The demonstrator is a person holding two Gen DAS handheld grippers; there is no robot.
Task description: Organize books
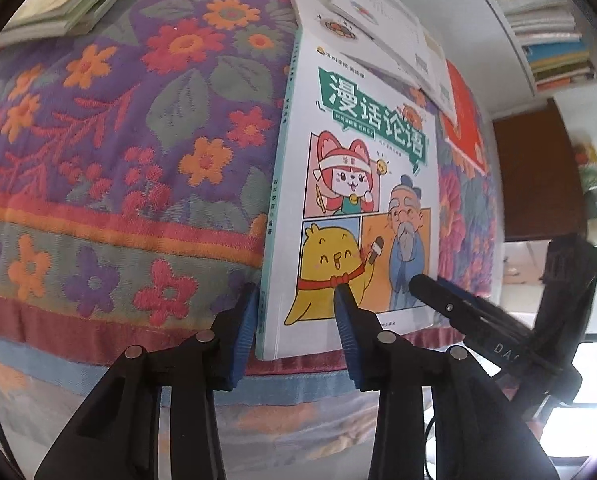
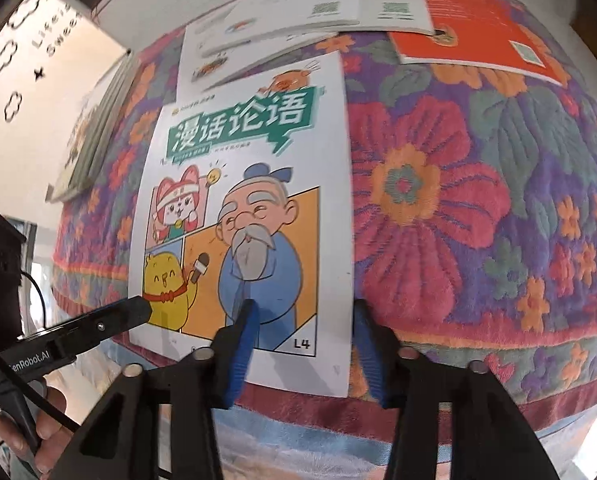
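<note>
Left wrist: comic book between gripper (gripped, perhaps)

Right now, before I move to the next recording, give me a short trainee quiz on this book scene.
1. True or false: the comic book lies cover-up on the floral bedspread.
2. Which book lies beyond its far right corner? A) orange book B) black book C) yellow book
3. Which edge of the comic book do the left gripper and right gripper both straddle?
Key: 1 true; 2 A; 3 the near edge, at the cover's bottom.
</note>
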